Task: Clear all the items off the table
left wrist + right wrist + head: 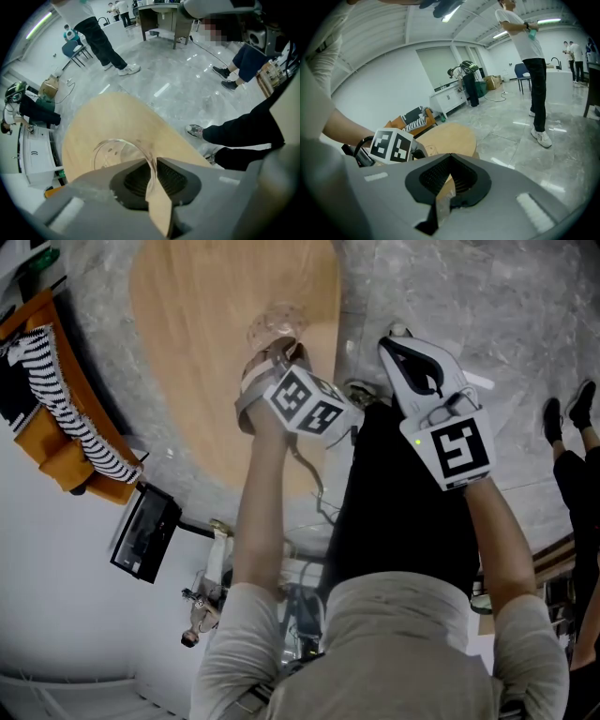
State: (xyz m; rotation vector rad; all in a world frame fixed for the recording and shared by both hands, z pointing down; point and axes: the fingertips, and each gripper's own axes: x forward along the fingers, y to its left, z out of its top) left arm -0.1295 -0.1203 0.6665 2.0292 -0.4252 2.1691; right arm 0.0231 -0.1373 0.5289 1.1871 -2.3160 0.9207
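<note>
Clear plastic, thin-walled, the cup (112, 152) has its near rim pinched between the closed jaws of the left gripper (153, 161), over the round wooden table (117, 117). Whether its base touches the wood cannot be told. From the head view the cup (277, 324) is near the right edge of the table (216, 362). The right gripper (450, 157) has its jaws together with nothing in them, and hangs beside the table above the grey marbled floor (487, 296).
</note>
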